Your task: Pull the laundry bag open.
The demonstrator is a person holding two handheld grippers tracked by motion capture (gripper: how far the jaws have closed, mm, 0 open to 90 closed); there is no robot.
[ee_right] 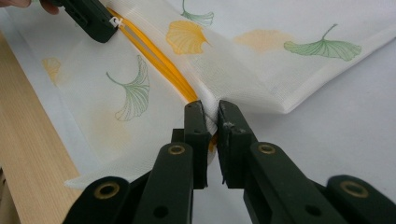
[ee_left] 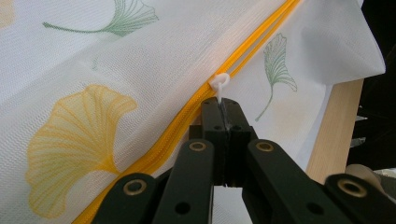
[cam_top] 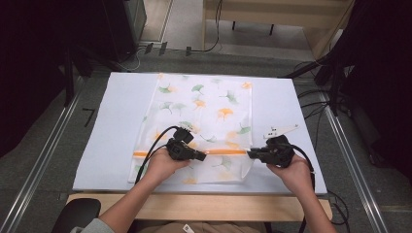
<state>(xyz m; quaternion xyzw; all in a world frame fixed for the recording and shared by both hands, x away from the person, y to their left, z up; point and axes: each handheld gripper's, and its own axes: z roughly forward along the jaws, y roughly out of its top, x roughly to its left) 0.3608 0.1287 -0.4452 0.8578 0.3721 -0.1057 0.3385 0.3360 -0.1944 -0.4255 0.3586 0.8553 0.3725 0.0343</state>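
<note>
Mesh bag [cam_top: 201, 128] spread flat on the white-covered worktop [cam_top: 111, 126], nothing standing on or around it, only black cables [cam_top: 155, 143] trailing from the grippers across its near part. White see-through netting, printed with green and orange ginkgo leaves, crossed near the front by an orange zipper [cam_top: 226, 152] running left to right. Left gripper [cam_top: 202, 156] clamped tight on the white zipper pull [ee_left: 219, 84], midway along the zipper. Right gripper [cam_top: 251, 154] pinching the bag's right edge at the zipper's end, fabric pressed between nearly closed jaws. Light wooden worktop edge nearest; grey carpet, metal rails and dark curtains around.
</note>
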